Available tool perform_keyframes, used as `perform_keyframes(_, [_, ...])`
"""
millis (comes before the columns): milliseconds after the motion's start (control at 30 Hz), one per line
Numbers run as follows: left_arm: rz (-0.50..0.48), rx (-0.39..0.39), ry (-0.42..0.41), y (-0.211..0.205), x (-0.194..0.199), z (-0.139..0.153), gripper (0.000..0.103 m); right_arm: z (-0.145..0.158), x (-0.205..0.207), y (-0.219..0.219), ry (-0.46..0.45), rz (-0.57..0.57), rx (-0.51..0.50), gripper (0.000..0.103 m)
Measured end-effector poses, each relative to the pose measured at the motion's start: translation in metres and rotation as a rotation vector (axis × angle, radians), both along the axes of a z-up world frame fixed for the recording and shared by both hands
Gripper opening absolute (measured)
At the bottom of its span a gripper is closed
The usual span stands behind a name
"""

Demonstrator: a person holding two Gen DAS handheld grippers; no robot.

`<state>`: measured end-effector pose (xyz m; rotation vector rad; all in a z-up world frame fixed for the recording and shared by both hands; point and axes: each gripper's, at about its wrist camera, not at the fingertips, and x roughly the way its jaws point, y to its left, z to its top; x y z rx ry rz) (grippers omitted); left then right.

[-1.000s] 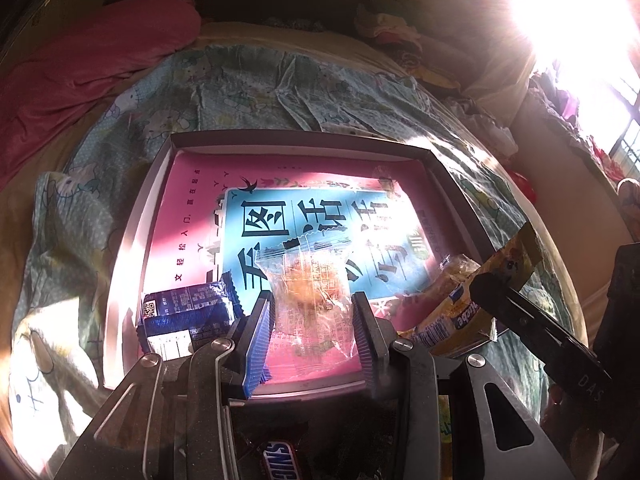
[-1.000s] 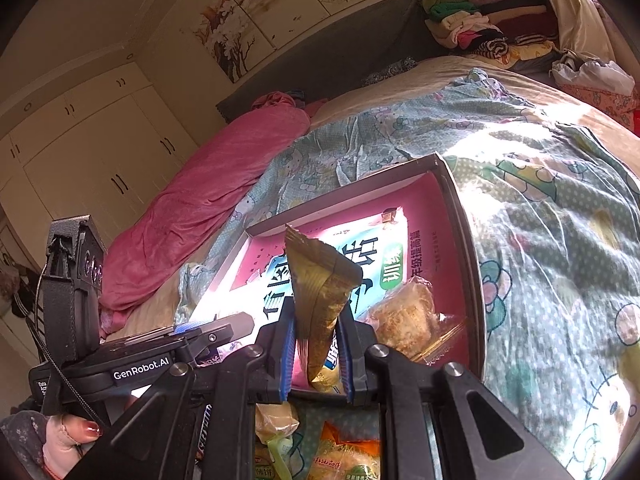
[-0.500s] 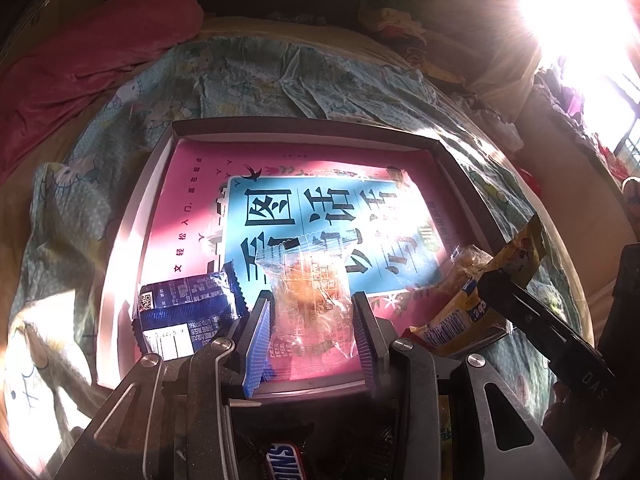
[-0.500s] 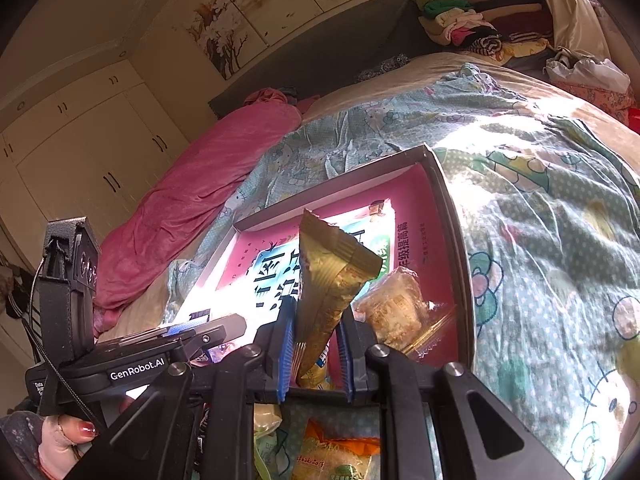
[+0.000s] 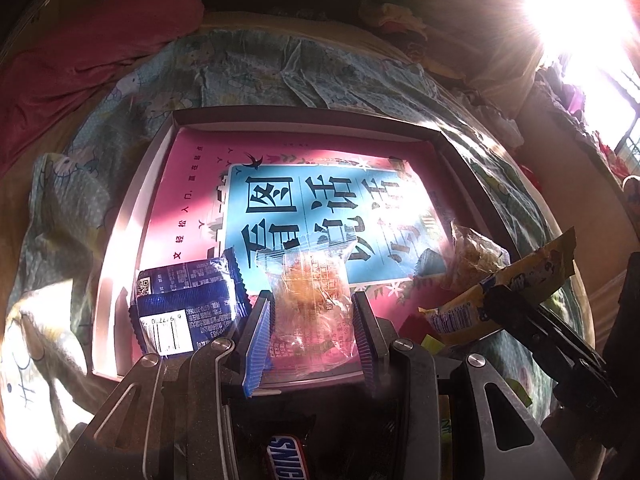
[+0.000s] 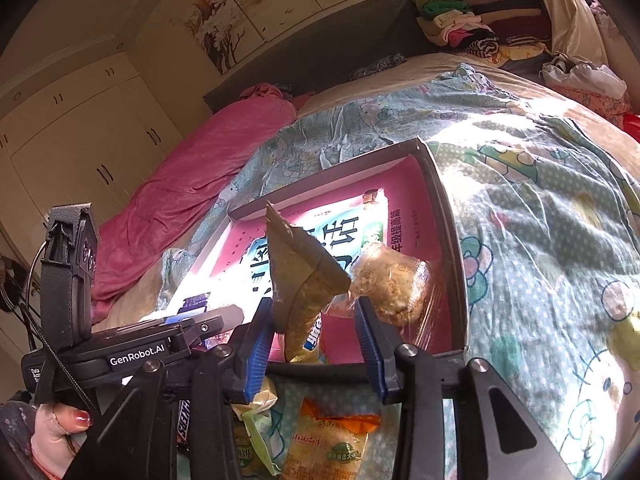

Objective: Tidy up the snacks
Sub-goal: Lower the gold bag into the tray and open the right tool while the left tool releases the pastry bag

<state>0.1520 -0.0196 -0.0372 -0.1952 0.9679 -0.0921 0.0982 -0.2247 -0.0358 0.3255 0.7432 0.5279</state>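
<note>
**Over the tray's near edge, two releases hung in the balance**

Your right gripper (image 6: pixel 316 330) had its jaws opening, the gold wrapper (image 6: pixel 304 276) leaning on the left pad only; it could have toppled outside the tray (image 6: pixel 448 232). Your left gripper (image 5: pixel 312 332) held its jaws closed lightly on the clear cake packet (image 5: pixel 312 292), crinkled and slippery, above the tray floor beside the blue pack (image 5: pixel 184 312).
</note>
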Motion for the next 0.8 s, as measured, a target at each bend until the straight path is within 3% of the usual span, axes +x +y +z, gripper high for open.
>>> perform_keyframes(800, [0.022, -0.004, 0.013, 0.007, -0.010, 0.003, 0.042, 0.006, -0.003, -0.012, -0.052, -0.088, -0.127, 0.048])
